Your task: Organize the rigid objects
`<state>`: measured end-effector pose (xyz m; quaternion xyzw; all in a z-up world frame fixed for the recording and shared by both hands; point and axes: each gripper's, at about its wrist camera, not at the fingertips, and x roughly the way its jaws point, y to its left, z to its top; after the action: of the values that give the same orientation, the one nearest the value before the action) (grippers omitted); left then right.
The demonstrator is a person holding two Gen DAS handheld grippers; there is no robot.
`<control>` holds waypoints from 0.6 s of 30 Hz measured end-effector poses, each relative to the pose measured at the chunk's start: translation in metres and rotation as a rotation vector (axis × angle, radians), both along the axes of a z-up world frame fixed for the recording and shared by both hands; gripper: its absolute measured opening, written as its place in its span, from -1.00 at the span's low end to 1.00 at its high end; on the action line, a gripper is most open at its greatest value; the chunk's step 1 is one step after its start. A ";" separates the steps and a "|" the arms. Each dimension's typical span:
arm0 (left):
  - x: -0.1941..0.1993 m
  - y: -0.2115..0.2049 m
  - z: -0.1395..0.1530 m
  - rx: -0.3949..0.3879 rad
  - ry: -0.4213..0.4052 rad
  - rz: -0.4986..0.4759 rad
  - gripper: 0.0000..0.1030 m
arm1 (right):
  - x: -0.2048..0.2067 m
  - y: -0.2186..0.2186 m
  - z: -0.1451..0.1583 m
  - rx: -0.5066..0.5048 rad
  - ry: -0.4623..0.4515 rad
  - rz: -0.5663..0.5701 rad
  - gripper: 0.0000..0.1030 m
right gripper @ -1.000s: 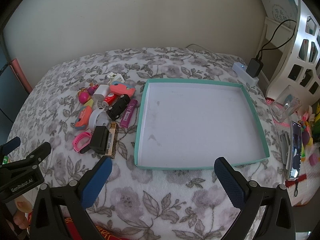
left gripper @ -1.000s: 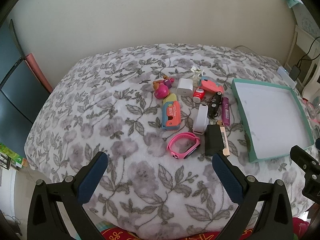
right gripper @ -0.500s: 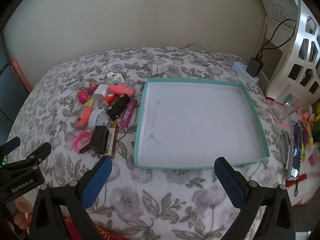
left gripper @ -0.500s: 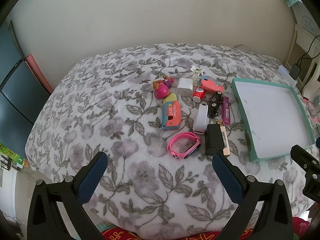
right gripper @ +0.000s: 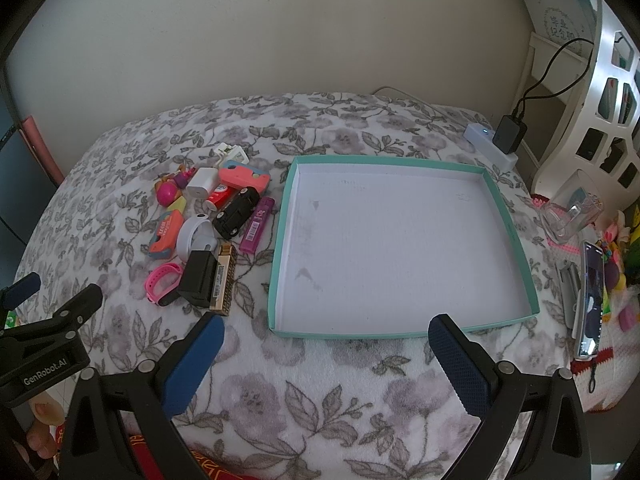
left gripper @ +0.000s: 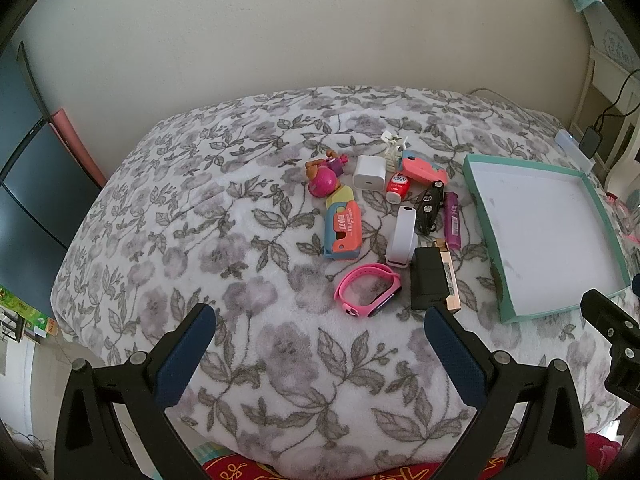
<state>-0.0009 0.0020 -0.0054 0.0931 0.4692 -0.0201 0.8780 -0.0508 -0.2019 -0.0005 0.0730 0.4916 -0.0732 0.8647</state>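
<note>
A cluster of small objects lies on the flowered blanket: a pink wristband (left gripper: 368, 289), a black charger block (left gripper: 429, 280), a white band (left gripper: 402, 236), an orange-and-blue toy (left gripper: 342, 227), a white plug cube (left gripper: 369, 172), a red bottle (left gripper: 397, 187), a black toy car (left gripper: 428, 204) and a purple tube (left gripper: 453, 220). To their right stands a teal-rimmed tray (right gripper: 516, 240) with nothing in it. My left gripper (left gripper: 316, 356) hangs open just short of the wristband. Open as well, my right gripper (right gripper: 326, 364) sits before the tray's near rim.
A power strip with a black adapter (right gripper: 508, 134) lies beyond the tray. A phone (right gripper: 590, 300), a clear cup (right gripper: 572, 212) and toys crowd the right edge. Left of the bed is a dark cabinet (left gripper: 20, 184). The blanket (left gripper: 180, 220) left of the cluster is bare.
The left wrist view has shifted slightly, with the tray sliding a bit toward the right edge. Both grippers stay open and the objects have not moved.
</note>
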 end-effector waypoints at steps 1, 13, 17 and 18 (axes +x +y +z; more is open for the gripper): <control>0.000 0.000 0.000 0.000 0.000 0.000 1.00 | 0.000 -0.001 0.000 0.000 0.000 0.000 1.00; 0.001 0.003 -0.003 -0.022 0.017 -0.002 1.00 | 0.000 0.000 -0.001 -0.003 0.001 0.001 1.00; 0.007 0.003 -0.004 -0.051 0.043 -0.017 1.00 | 0.000 0.001 -0.001 -0.006 0.001 -0.007 1.00; 0.010 0.003 -0.004 -0.060 0.049 -0.018 1.00 | 0.000 0.001 -0.001 -0.004 -0.003 -0.005 1.00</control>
<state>0.0092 0.0052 -0.0098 0.0705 0.4890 -0.0445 0.8683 -0.0508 -0.2012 -0.0011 0.0727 0.4900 -0.0761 0.8654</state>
